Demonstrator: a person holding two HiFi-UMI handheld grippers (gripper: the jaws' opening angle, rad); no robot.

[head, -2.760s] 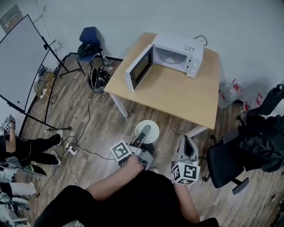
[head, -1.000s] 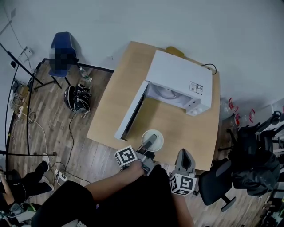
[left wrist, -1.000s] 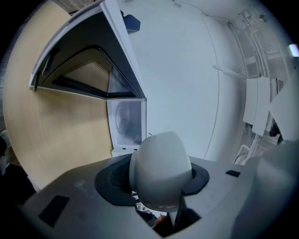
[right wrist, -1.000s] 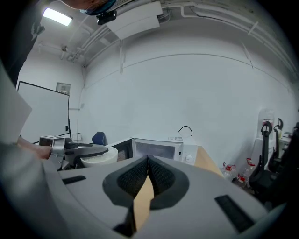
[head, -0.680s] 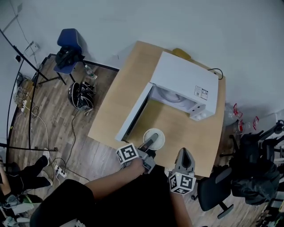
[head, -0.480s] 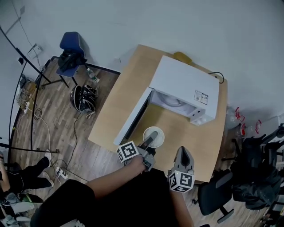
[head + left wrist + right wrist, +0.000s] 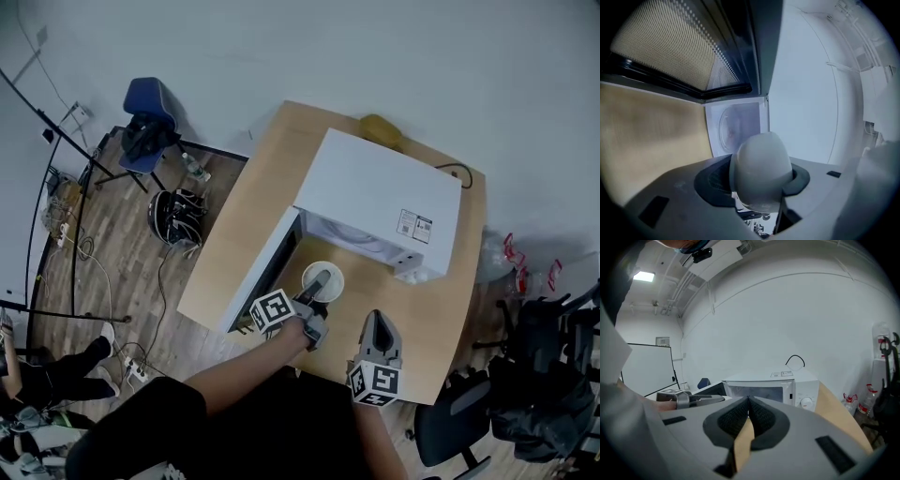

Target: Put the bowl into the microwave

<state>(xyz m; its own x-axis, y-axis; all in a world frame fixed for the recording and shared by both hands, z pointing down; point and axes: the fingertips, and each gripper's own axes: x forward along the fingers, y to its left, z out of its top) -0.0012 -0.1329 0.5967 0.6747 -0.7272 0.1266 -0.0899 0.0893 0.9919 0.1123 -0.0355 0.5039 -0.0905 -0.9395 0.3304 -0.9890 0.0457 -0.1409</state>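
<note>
Grip: my left gripper (image 7: 319, 284) is pinching the round white bowl (image 7: 761, 171) between its fingers, just outside the white microwave (image 7: 380, 199);
Right: my right gripper (image 7: 748, 404) is idling, fingers pressed together;
Technique: I am keeping it level, clearing the open door (image 7: 261, 286);
Change: a second ago it was hovering nearer the wooden surface (image 7: 441, 309) edge.

Place: a plain office or lab room
Shell: bare white wall (image 7: 281, 47); wood-plank floor (image 7: 122, 253)
Ceiling: exposed pipes (image 7: 689, 284); flat light panel (image 7: 643, 276)
Furniture: a light wooden counter (image 7: 272, 178) out in the room with a white microwave (image 7: 375, 192) on it; blue chair (image 7: 145, 98) far left; black office chair (image 7: 448, 420) near right
Work gear: whiteboard (image 7: 647, 366) on the left; black stand pole (image 7: 47, 114) along the left; power strip (image 7: 133, 372) lying on the floor
</note>
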